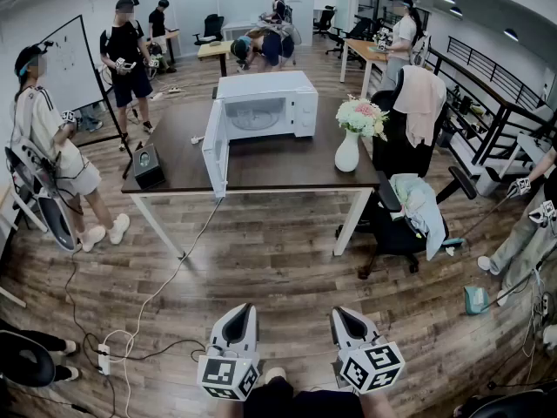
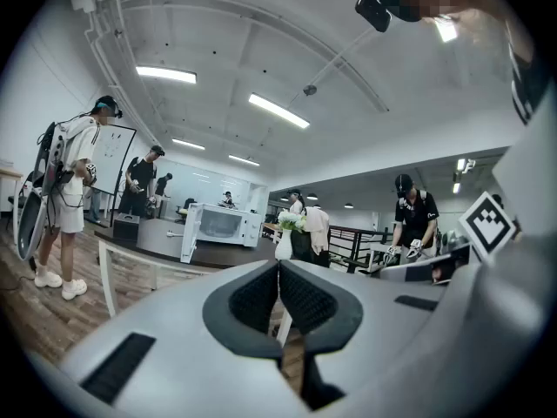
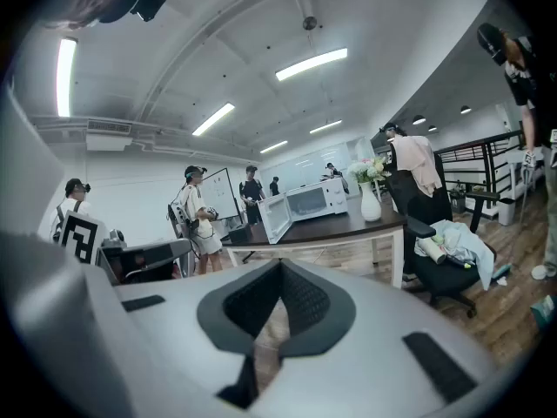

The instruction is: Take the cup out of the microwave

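The room is an open office with a wood plank floor (image 1: 287, 268), ceiling strip lights, and several persons standing round its edges. A dark-topped counter (image 1: 287, 171) on white legs stands in the middle of the floor, well ahead of both tongs. A black office chair (image 1: 396, 229) draped with clothing stands just beside the right end of the counter.

The white microwave (image 1: 270, 103) sits on the far half of the counter. Its door (image 1: 215, 149) is swung wide open on the left side and extends toward the near edge of the counter. The cavity (image 1: 254, 116) is exposed and pale inside. The cup cannot be made out in it at this range in any view.

A white vase (image 1: 347, 153) stands upright near the right edge of the counter, apart from the microwave, and holds pink and white flowers (image 1: 361, 116). A small black box (image 1: 148, 165) sits at the left end of the counter.

The left tongs (image 1: 241, 313) and the right tongs (image 1: 346, 319) hang side by side over the floor, pointing toward the counter. On each, the ribbed pads meet at the tips with nothing between them.
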`<action>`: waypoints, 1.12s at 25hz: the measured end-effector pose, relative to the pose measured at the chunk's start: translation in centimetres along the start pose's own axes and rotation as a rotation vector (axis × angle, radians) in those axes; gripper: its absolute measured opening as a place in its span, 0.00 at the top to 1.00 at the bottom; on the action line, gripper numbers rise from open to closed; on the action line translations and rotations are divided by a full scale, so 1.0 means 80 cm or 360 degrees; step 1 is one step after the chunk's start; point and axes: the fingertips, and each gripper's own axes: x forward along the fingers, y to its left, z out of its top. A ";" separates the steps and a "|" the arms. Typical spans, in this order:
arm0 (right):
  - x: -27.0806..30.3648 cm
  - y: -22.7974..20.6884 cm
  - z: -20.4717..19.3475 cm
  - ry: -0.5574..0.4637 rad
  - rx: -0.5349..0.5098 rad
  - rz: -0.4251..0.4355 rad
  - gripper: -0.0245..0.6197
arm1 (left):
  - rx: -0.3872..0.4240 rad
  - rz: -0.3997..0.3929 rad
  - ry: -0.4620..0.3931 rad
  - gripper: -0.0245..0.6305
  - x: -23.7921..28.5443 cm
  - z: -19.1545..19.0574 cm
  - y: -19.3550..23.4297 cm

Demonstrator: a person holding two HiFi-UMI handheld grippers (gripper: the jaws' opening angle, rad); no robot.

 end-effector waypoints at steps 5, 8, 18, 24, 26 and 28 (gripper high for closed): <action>-0.007 0.001 -0.002 0.0004 0.0016 -0.0052 0.97 | 0.0004 0.0000 -0.0001 0.95 -0.011 0.000 -0.008; -0.006 0.004 -0.006 0.0034 0.0007 -0.0071 0.97 | -0.0001 0.0019 -0.0010 0.95 -0.019 -0.001 -0.006; 0.010 0.035 -0.011 0.0077 -0.0018 -0.0035 0.97 | 0.0017 0.0022 -0.0013 0.95 -0.030 0.003 0.009; 0.017 0.054 -0.010 0.0041 -0.0021 -0.0051 0.97 | 0.0023 -0.0027 -0.0010 0.95 -0.032 0.002 0.024; 0.019 0.059 -0.016 0.0035 -0.0012 -0.0067 0.97 | 0.0029 -0.0051 -0.0004 0.95 -0.034 -0.002 0.028; 0.020 0.063 -0.022 0.0024 0.0005 -0.0086 0.97 | 0.0033 -0.0069 0.0002 0.95 -0.037 -0.006 0.032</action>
